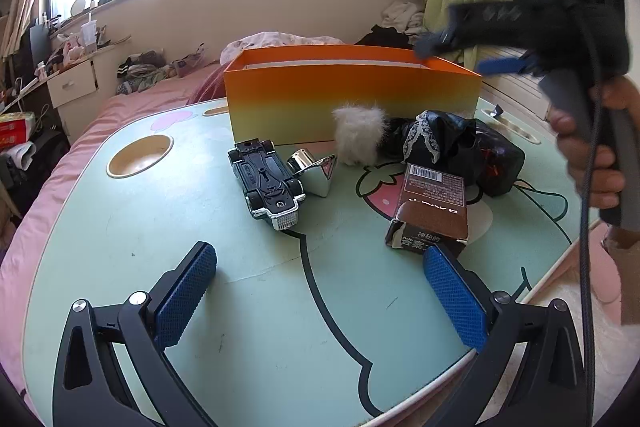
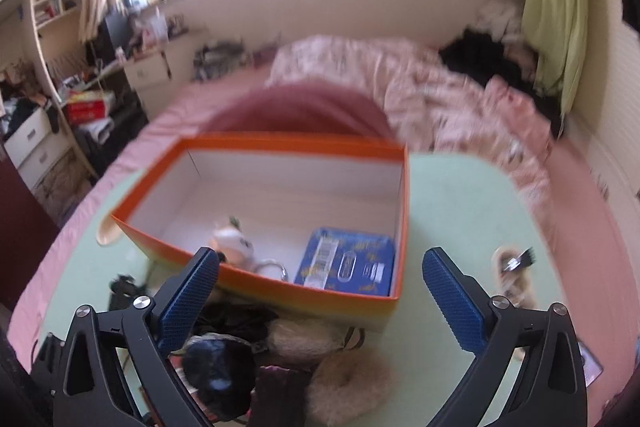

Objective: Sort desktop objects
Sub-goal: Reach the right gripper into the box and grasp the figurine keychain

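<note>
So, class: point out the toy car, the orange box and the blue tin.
toy car point(image 1: 267, 183): left wrist view, on its upturned black underside.
orange box point(image 1: 352, 95): left wrist view, on its near outer wall.
blue tin point(image 2: 347, 261): right wrist view, on its lid.

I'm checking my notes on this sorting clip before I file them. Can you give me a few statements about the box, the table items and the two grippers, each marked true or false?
1. The orange box already holds a blue tin. True.
2. The toy car lies upside down on the table. True.
3. The left gripper is clamped on the toy car. False: its jaws stand open and empty, with the car lying farther ahead.
4. The brown carton sits inside the box. False: it lies on the table, outside it.
5. The right gripper is open with nothing between its pads. True.
</note>
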`<state>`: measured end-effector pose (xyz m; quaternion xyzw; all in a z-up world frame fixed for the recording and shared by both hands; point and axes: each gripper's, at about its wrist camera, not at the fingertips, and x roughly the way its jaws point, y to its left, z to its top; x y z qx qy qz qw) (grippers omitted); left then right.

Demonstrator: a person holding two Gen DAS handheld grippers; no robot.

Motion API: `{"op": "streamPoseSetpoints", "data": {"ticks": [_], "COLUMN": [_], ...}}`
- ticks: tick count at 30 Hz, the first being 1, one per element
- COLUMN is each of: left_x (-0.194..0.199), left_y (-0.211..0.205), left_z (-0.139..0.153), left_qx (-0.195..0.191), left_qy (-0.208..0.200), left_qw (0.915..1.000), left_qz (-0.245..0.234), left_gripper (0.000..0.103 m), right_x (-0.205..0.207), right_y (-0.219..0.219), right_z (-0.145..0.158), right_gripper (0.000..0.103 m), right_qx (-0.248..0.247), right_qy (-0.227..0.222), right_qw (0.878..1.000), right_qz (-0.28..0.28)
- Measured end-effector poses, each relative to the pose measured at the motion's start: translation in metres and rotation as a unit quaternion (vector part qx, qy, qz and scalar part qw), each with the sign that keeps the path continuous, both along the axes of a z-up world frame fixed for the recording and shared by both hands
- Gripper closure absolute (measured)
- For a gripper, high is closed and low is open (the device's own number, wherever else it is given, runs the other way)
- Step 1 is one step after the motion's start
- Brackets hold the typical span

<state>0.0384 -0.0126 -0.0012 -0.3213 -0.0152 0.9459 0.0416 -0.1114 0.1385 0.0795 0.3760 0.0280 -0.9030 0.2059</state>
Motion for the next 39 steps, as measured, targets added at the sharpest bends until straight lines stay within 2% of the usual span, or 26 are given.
{"op": "streamPoseSetpoints", "data": {"ticks": [4, 16, 19, 21, 22, 23, 25, 26, 28, 31, 34, 37, 38, 39], "left_x": [0.0, 0.001, 0.001, 0.001, 0.001, 0.001, 0.001, 0.001, 0.002, 0.001, 0.002, 0.002, 0.002, 0.002], "left_y": [0.0, 0.0, 0.0, -0.001, -0.001, -0.001, -0.001, -0.001, -0.001, -0.001, -0.001, 0.0, 0.0, 0.0], "left_z": [0.0, 0.0, 0.0, -0.001, -0.001, -0.001, 0.0, 0.0, 0.0, 0.0, 0.0, 0.0, 0.001, 0.001], "left_qx": [0.0, 0.0, 0.0, 0.0, 0.0, 0.0, 0.0, 0.0, 0.0, 0.0, 0.0, 0.001, 0.001, 0.001], "left_qy": [0.0, 0.001, 0.001, 0.001, 0.002, 0.002, 0.002, 0.002, 0.003, 0.002, 0.002, 0.003, 0.003, 0.002], "left_qw": [1.0, 1.0, 1.0, 1.0, 1.0, 1.0, 1.0, 1.0, 1.0, 1.0, 1.0, 1.0, 1.0, 1.0], "left_qz": [0.0, -0.001, -0.001, -0.002, -0.002, -0.002, -0.002, -0.003, -0.003, -0.002, -0.003, -0.003, -0.003, -0.003], "left_gripper": [0.0, 0.0, 0.0, 0.0, 0.0, 0.0, 0.0, 0.0, 0.0, 0.0, 0.0, 0.0, 0.0, 0.0], "right_x": [-0.003, -0.004, -0.006, -0.01, -0.013, -0.017, -0.028, -0.032, -0.042, -0.057, -0.07, -0.081, -0.084, -0.087], "right_y": [0.008, 0.007, 0.0, -0.009, -0.013, -0.016, -0.023, -0.026, -0.043, -0.068, -0.097, -0.109, -0.112, -0.109], "right_z": [-0.01, -0.011, -0.005, 0.005, 0.011, 0.018, 0.032, 0.035, 0.037, 0.027, 0.003, -0.022, -0.031, -0.04], "right_gripper": [0.002, 0.002, 0.011, 0.023, 0.033, 0.041, 0.042, 0.042, 0.042, 0.042, 0.042, 0.042, 0.038, 0.037], "right_qx": [-0.037, -0.033, -0.015, 0.01, 0.009, -0.006, -0.032, -0.034, -0.03, -0.014, 0.032, 0.069, 0.076, 0.047], "right_qy": [-0.021, -0.018, -0.016, -0.011, -0.014, -0.022, -0.046, -0.052, -0.092, -0.162, -0.226, -0.262, -0.275, -0.291], "right_qw": [0.999, 0.999, 1.0, 1.0, 1.0, 0.999, 0.997, 0.997, 0.992, 0.981, 0.967, 0.958, 0.954, 0.95], "right_qz": [0.007, 0.014, 0.018, 0.017, 0.026, 0.041, 0.051, 0.053, 0.081, 0.103, 0.115, 0.094, 0.092, 0.1]}}
